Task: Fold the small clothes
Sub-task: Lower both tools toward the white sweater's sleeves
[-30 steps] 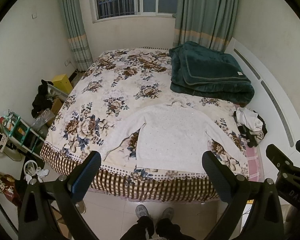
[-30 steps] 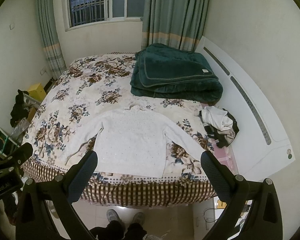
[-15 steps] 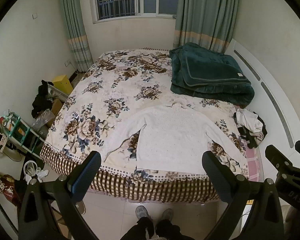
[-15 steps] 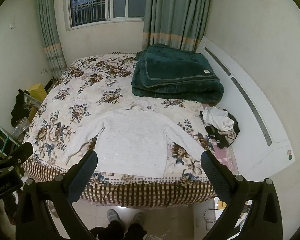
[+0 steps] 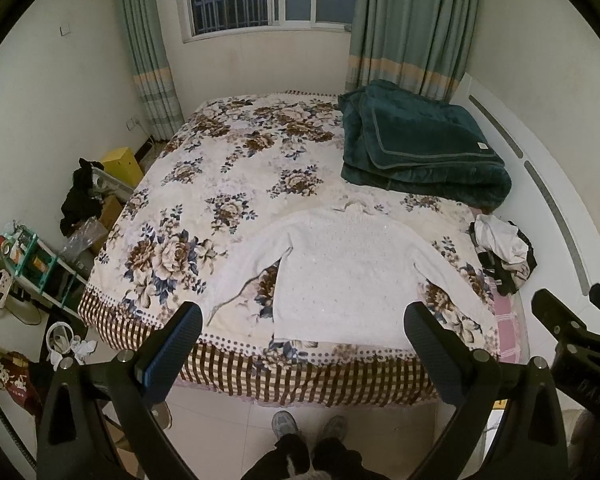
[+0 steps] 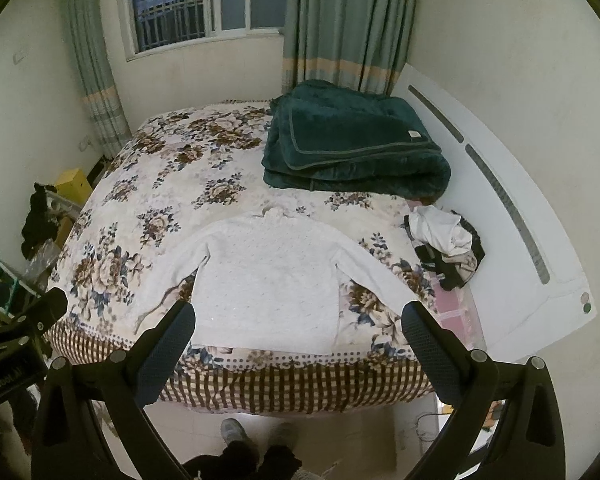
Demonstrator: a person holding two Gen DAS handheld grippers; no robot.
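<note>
A small white knit sweater [image 5: 348, 276] lies flat on the floral bedspread [image 5: 220, 184] near the bed's front edge, sleeves spread out to both sides, collar toward the window. It also shows in the right wrist view [image 6: 268, 276]. My left gripper [image 5: 302, 336] is open and empty, held high above the floor in front of the bed. My right gripper [image 6: 298, 332] is open and empty at about the same height. Neither touches the sweater.
A folded dark green blanket [image 5: 420, 152] lies at the bed's far right. A pile of white and black clothes [image 5: 500, 248] sits at the right edge by the white headboard [image 5: 556, 200]. Shelves and clutter [image 5: 32, 256] stand on the left floor. My feet [image 5: 308, 428] are on the tiles.
Both grippers have shifted very slightly; the bed sits a touch lower in the views. The sweater has not moved and both jaws stay open.
</note>
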